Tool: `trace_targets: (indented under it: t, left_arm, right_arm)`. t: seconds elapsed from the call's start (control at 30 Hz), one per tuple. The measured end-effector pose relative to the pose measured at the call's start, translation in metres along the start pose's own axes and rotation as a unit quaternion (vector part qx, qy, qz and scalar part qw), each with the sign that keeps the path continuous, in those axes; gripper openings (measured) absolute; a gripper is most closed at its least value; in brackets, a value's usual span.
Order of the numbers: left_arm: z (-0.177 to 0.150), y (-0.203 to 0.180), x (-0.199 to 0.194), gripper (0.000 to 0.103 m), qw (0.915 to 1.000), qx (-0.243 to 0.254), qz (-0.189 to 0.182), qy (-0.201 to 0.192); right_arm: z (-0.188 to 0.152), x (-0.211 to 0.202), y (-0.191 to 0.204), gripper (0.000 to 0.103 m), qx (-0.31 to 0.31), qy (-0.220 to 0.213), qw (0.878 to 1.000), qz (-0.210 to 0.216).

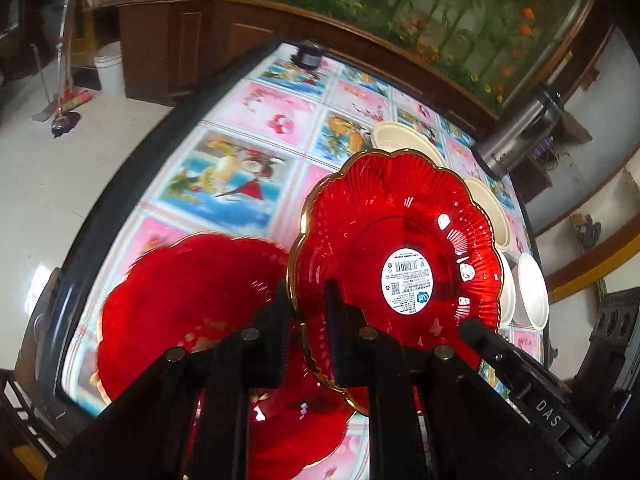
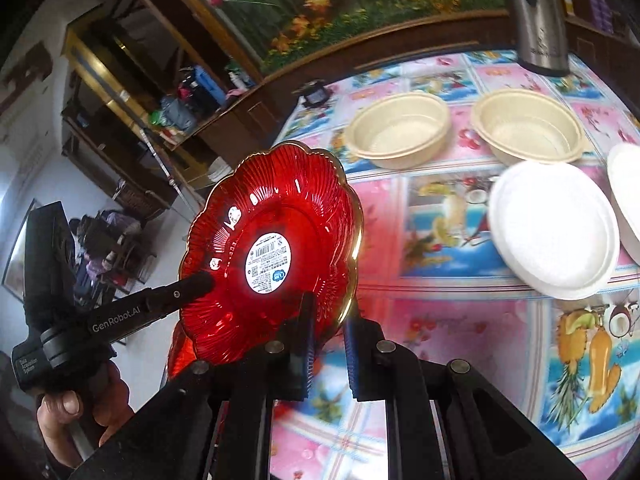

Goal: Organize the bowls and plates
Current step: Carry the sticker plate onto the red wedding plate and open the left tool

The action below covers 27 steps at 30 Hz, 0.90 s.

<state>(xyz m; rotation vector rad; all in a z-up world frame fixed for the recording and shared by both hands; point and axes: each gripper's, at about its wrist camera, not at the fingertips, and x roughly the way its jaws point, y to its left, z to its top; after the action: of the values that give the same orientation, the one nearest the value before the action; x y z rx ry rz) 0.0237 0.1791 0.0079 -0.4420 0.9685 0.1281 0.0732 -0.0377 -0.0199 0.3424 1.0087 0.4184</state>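
So, going left to right on the table (image 2: 460, 312); at the far left, in the left wrist view, there's a second red plate (image 1: 192, 300) lying flat on the fruit-print cloth, a bit blurred, and it looks like another red one sits under it near the bottom edge — hard to be sure. Next to that is the main thing, the lifted red plate (image 2: 272, 248); scalloped, gold rim, barcode sticker (image 2: 269, 265) in its middle, tilted up off the table. Both grippers have it by the rim on opposite sides; the left gripper (image 1: 308, 312) has its fingers pinched shut on the near-left edge, and the right gripper (image 2: 326, 344) is clamped on the lower right edge. My guess is two grips because it's wide, glossy and thin at the edge — one pinch alone would let it swing.

Further right: two beige bowls (image 2: 400, 136) side by side toward the back, separate, not nested; then a white bowl (image 2: 554, 232) nearer the front, with another white one (image 2: 628, 200) cut off at the frame edge. A steel kettle (image 2: 538, 20) stands behind them at the far rim.

Things look sorted by kind already — reds left, beige back, whites right; I'd guess the held plate is meant to go onto the red pile; watch the tilt so it doesn't slip out.
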Motion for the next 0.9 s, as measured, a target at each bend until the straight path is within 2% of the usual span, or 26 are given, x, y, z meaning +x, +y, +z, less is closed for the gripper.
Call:
trace_targets:
  t: [0.3, 0.63, 0.9]
  left_arm:
    - [-0.028, 0.037, -0.023, 0.013, 0.9986, -0.037, 0.019, -0.032]
    - [-0.051, 0.075, -0.023, 0.013, 0.9962, -0.076, 0.031, -0.029]
    - [-0.065, 0.092, -0.016, 0.013, 0.9945, -0.096, 0.038, -0.018]
  right_arm:
    - [-0.021, 0.005, 0.037, 0.013, -0.045, 0.013, 0.999, 0.016]
    - [-0.044, 0.025, 0.063, 0.012, -0.075, 0.043, 0.996, 0.027]
    - [-0.057, 0.043, 0.074, 0.012, -0.093, 0.069, 0.993, 0.023]
